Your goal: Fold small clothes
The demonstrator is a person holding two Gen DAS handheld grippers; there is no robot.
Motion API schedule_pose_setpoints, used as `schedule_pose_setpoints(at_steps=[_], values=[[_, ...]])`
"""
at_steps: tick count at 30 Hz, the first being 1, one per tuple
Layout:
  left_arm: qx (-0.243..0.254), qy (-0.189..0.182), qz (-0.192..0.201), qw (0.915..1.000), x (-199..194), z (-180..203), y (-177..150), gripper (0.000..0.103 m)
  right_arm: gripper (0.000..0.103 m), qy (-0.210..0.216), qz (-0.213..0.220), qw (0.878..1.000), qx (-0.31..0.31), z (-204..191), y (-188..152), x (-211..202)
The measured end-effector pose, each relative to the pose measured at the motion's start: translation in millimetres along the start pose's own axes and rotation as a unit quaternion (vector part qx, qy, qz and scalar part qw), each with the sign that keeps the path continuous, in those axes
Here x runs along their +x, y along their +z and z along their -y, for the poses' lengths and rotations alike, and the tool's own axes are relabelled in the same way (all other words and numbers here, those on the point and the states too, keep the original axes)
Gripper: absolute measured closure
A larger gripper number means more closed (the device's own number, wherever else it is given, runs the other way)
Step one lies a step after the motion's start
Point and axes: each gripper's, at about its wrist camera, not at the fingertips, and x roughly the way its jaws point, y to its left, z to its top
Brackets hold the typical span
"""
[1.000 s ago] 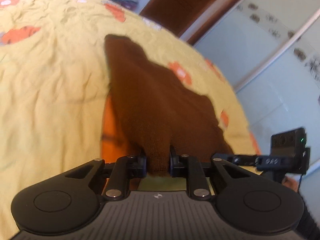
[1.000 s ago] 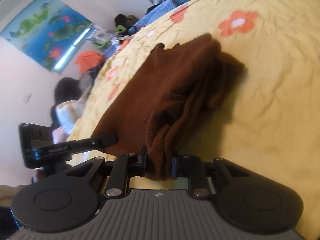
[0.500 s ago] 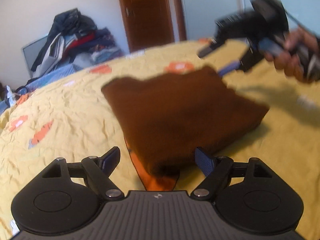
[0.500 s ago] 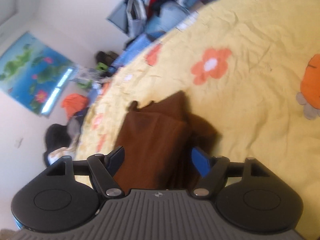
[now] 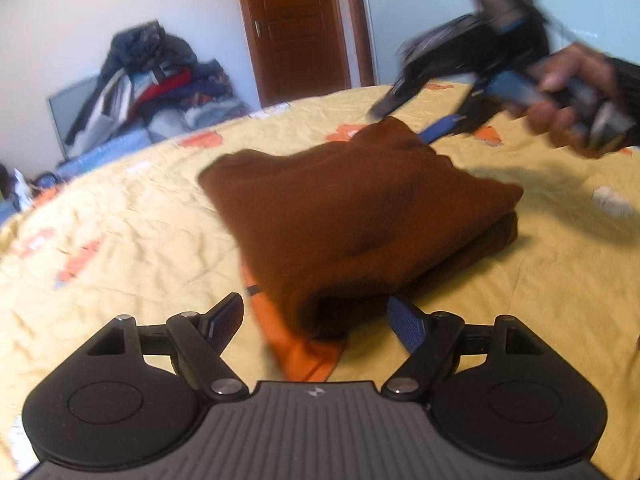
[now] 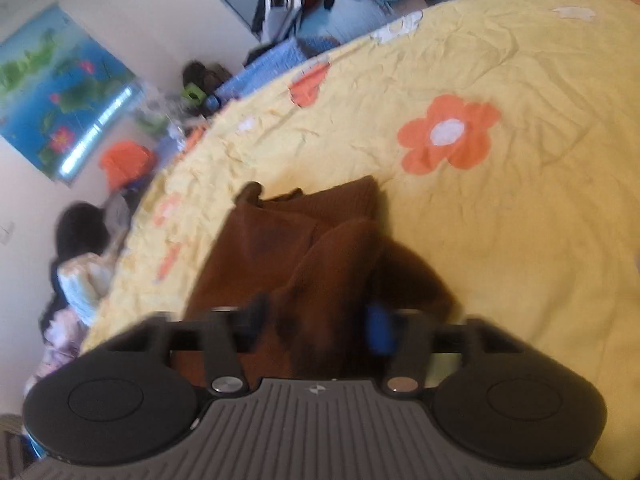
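Pile of clothes [image 5: 160, 80] heaped against the far wall, left of the wooden door [image 5: 296, 28]. Left gripper [image 5: 316, 320] spread wide, nothing pinched; a corner of the brown garment [image 5: 360, 216] sits between its fingers, untouched. Garment lies folded on the yellow flowered bedspread [image 5: 120, 232]. Right gripper [image 6: 316, 320], jaws just opened, blurred; cloth between the pads, not clamped.

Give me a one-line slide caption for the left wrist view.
Open left gripper, jaws just opened, faces the folded brown garment on the yellow floral bedspread; right gripper hovers beyond.
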Motion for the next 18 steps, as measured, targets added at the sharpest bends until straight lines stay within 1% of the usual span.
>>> schedule_pose_setpoints(at_steps=[1, 2, 3, 4, 5, 6, 7, 8, 9, 10, 11, 12, 14, 15, 16, 17, 18], values=[[0.005, 0.010, 0.000, 0.9999, -0.9, -1.1, -2.4, 0.023, 0.024, 0.012, 0.017, 1.000, 0.006, -0.2, -7.7, -14.8], [0.008, 0.016, 0.002, 0.9998, -1.4, -1.9, -3.7, 0.024, 0.026, 0.027, 0.018, 0.999, 0.009, -0.5, -15.6, -26.4], [0.007, 0.016, 0.004, 0.9998, -0.9, -2.6, -4.1, 0.034, 0.026, 0.037, 0.014, 0.999, 0.010, -1.0, -23.3, -34.7], [0.005, 0.013, 0.002, 0.9999, 0.6, -3.4, -3.4, 0.042, 0.026, 0.042, 0.008, 0.999, 0.008, -2.7, -30.9, -40.6], [-0.001, 0.013, -0.001, 0.9999, 3.9, -4.1, -1.6, 0.053, 0.026, 0.041, -0.003, 0.999, 0.000, -6.0, -38.1, -43.7], [-0.007, 0.012, -0.003, 0.9999, 7.1, -4.6, 0.4, 0.059, 0.027, 0.038, -0.018, 0.999, -0.010, -9.9, -44.9, -43.5], [-0.012, 0.008, -0.005, 0.9999, 10.5, -4.0, 2.6, 0.063, 0.028, 0.032, -0.034, 0.999, -0.021, -13.3, -51.3, -40.7], [-0.013, 0.008, -0.006, 0.9999, 13.9, -2.3, 4.6, 0.064, 0.033, 0.026, -0.047, 0.998, -0.032, -16.5, -57.9, -36.3], [-0.011, 0.012, -0.004, 0.9999, 16.7, 0.1, 6.4, 0.073, 0.043, 0.019, -0.064, 0.997, -0.044, -18.8, -64.2, -29.6], [-0.010, 0.011, 0.000, 0.9999, 18.6, 0.0, 7.4, 0.090, 0.050, 0.004, -0.079, 0.995, -0.057, -20.5, -69.5, -21.5], [-0.016, 0.013, 0.002, 0.9998, 18.8, -0.9, 8.5, 0.091, 0.069, -0.017, -0.089, 0.993, -0.073, -21.8, -73.5, -14.8], [-0.033, 0.012, 0.000, 0.9994, 17.2, -6.1, 8.7, 0.092, 0.081, -0.032, -0.090, 0.992, -0.088, -22.3, -74.4, -12.0], [-0.074, 0.001, -0.016, 0.9971, 15.2, -20.9, 3.6, 0.094, 0.088, -0.024, -0.069, 0.993, -0.089, -21.1, -67.6, -22.8], [-0.089, -0.005, -0.025, 0.9957, 15.7, -27.5, -0.6, 0.094, 0.089, -0.024, -0.055, 0.994, -0.091, -19.1, -65.4, -29.6], [-0.098, -0.012, -0.030, 0.9947, 15.9, -31.1, -3.7, 0.094, 0.089, -0.033, -0.054, 0.993, -0.098, -15.1, -66.0, -29.9], [-0.097, -0.011, -0.028, 0.9948, 14.6, -30.7, -4.7, 0.094, 0.088, -0.041, -0.070, 0.992, -0.094, -7.8, -69.0, -22.7], [-0.091, -0.007, -0.028, 0.9954, 12.7, -27.9, -3.6, 0.093, 0.086, -0.036, -0.079, 0.992, -0.091, -2.8, -74.2, -16.8]])
